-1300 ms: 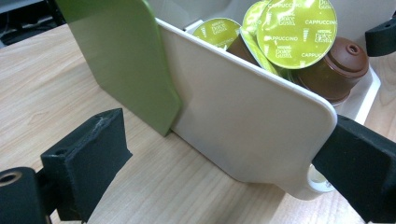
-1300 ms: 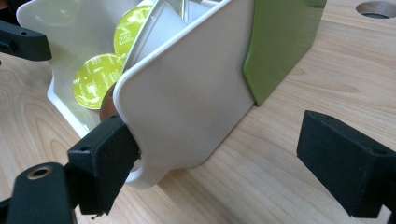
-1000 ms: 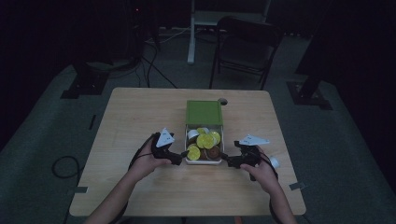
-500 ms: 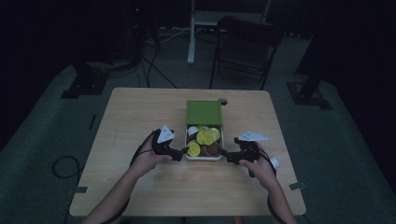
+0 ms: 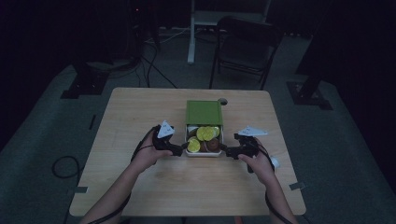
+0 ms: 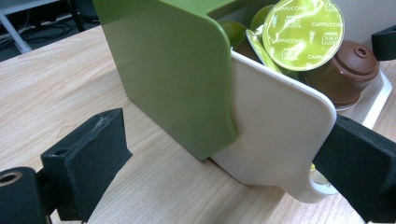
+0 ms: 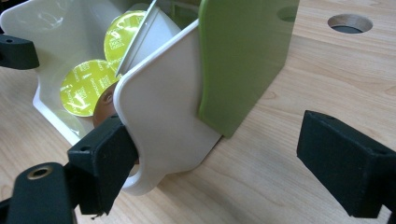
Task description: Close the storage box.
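spread left hand-held gripper (image 5: 183, 150) and right hand-held gripper (image 5: 226, 150) flank the white drawer (image 5: 204, 152) of capsules (image 5: 204, 133); pushing evenly should slide it squarely into the green sleeve (image 5: 204, 112).

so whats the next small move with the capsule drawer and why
Probably close both grippers on the white drawer's front corners. The left gripper and right gripper stand open at either side of it, each with one jaw at the drawer's wall and the other out over the table. The drawer sits partly out of the green sleeve, capsules showing, so a grip comes before sliding.
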Action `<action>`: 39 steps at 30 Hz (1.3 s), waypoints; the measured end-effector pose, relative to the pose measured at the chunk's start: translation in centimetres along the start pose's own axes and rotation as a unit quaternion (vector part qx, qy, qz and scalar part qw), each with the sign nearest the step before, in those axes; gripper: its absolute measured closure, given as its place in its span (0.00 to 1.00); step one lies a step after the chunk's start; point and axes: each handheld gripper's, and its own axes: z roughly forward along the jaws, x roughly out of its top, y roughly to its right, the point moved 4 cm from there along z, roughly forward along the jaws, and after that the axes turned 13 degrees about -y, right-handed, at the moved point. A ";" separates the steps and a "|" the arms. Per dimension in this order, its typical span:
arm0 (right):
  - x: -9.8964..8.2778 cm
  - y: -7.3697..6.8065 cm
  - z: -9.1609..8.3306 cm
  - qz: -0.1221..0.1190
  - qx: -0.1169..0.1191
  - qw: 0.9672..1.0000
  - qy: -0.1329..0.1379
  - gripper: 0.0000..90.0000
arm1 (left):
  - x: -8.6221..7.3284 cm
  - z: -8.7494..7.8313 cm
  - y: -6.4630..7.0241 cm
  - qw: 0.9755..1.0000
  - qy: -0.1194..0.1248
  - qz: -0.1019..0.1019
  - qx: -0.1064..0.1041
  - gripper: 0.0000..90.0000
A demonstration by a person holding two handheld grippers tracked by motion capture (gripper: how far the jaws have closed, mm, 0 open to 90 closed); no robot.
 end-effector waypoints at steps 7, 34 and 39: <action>0.5 0.6 0.4 0.015 -0.008 1.000 0.002 0.14 | 0.6 0.4 -0.3 1.000 -0.003 0.001 0.006 0.06; 2.3 2.1 2.2 0.062 -0.022 0.998 0.013 0.13 | 2.0 2.5 -2.7 0.999 -0.003 -0.016 0.030 0.06; 2.4 2.2 2.5 0.070 -0.028 0.997 0.016 0.12 | 2.3 2.7 -2.9 0.999 -0.004 -0.015 0.037 0.06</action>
